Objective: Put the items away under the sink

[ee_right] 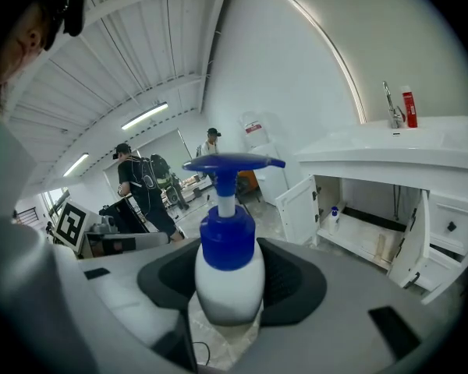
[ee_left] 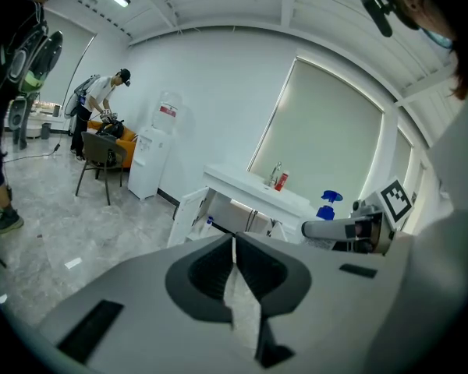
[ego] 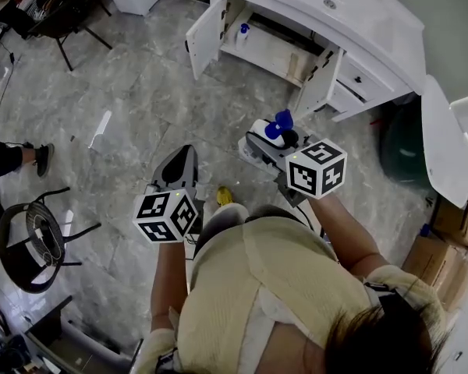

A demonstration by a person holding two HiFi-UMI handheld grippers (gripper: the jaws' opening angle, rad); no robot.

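Note:
My right gripper (ego: 263,139) is shut on a white pump bottle (ego: 270,129) with a blue pump head, held upright above the floor. In the right gripper view the bottle (ee_right: 228,275) fills the space between the dark pads (ee_right: 296,267). My left gripper (ego: 184,153) is beside it to the left, shut with nothing in it; its jaws meet at the tip (ee_left: 234,244). Ahead stands the white sink cabinet (ego: 274,53) with both doors open. A small blue-capped bottle (ego: 242,33) stands inside on the left of its shelf (ee_right: 334,213).
A red bottle (ee_right: 409,109) and a tap stand on the counter. A black chair (ego: 31,244) is at the left and a white table (ego: 444,146) with cardboard boxes at the right. People (ee_left: 101,104) stand by a far chair and a water dispenser (ee_left: 152,158).

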